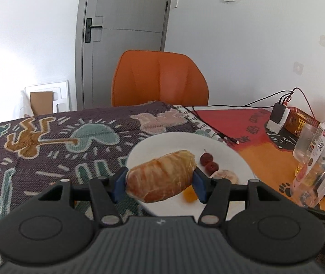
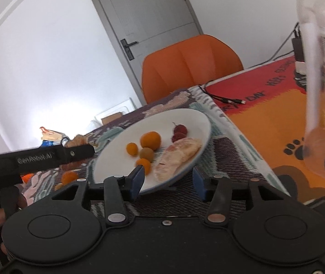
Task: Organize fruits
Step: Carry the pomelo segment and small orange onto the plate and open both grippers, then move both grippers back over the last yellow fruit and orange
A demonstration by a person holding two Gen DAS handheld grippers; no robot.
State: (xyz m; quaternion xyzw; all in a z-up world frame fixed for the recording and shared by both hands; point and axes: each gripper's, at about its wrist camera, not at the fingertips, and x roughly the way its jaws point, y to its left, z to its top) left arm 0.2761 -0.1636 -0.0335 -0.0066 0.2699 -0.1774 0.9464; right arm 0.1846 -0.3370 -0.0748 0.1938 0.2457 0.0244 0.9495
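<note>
My left gripper (image 1: 160, 182) is shut on a large peeled pomelo segment (image 1: 162, 175) and holds it over the near-left part of the white plate (image 1: 162, 143). On the plate lie two red dates (image 1: 208, 162), another pale segment (image 1: 225, 175) and a small orange fruit (image 1: 189, 196). In the right wrist view the plate (image 2: 116, 166) holds several small orange fruits (image 2: 150, 140), a green one (image 2: 146, 153), red dates (image 2: 179, 132) and a pale segment (image 2: 177, 157). My right gripper (image 2: 168, 180) is open at the plate's near rim. The left gripper's body (image 2: 37, 157) shows at left.
A clear plastic bottle (image 1: 319, 157) stands at the right, also close in the right wrist view (image 2: 324, 75). Loose orange fruits (image 2: 69, 177) lie on the patterned cloth left of the plate. An orange chair (image 1: 160, 80), cables (image 1: 210, 123) and a charger (image 1: 277, 118) are behind.
</note>
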